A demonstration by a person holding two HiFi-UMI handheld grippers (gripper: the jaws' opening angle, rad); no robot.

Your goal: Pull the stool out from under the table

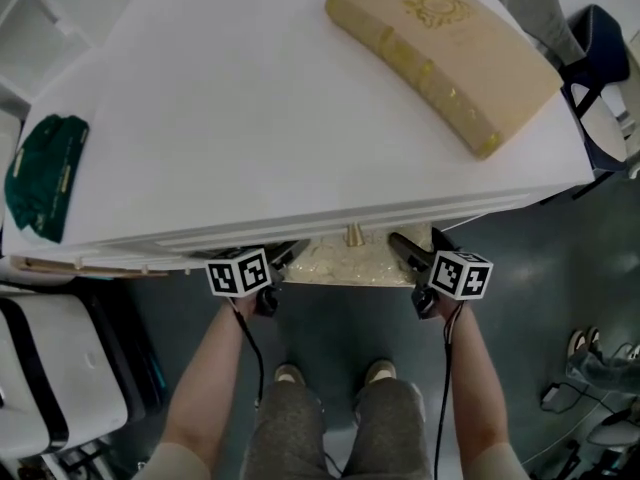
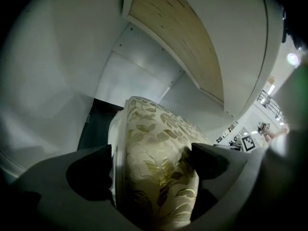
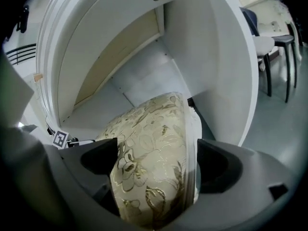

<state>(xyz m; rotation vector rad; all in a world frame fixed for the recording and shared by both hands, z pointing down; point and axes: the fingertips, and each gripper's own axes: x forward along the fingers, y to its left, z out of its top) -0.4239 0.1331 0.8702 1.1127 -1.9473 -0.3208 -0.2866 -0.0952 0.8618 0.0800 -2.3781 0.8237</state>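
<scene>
A: Head view first. The stool (image 1: pixel 345 260) is tucked under the white table (image 1: pixel 250 118), with only a strip of its leaf-patterned seat showing below the front edge.

B: Both arms are down there too. The left gripper (image 1: pixel 283 258) is at the strip's left end and the right gripper (image 1: pixel 405 253) at its right end, 1 on each side, marker cubes facing up.

A: Now the left gripper view. The jaws are spread wide and the seat's rounded edge fills the gap between them.

B: Right in the mouth. The seat's white rim lies by the jaw at the picture's left, and the gold fabric bulges toward the other jaw.

A: Clamped?

B: I'd call it spread, not clamped. The fabric runs so close to the pads, though, that I can't tell whether it touches them.

A: It's the same in the right gripper view: jaws wide apart and the seat's edge between them, this time with the rim by the jaw at the picture's right.

B: Above the seat there you can see the table's white underside and a wooden panel (image 3: pixel 110 57).

A: Up top, a beige pad (image 1: pixel 440 53) lies on the table's far right corner, and a green bag (image 1: pixel 45 173) sits at its left edge.

B: The person's 2 feet (image 1: pixel 289 374) stand on the grey floor, just back from the stool.
</scene>
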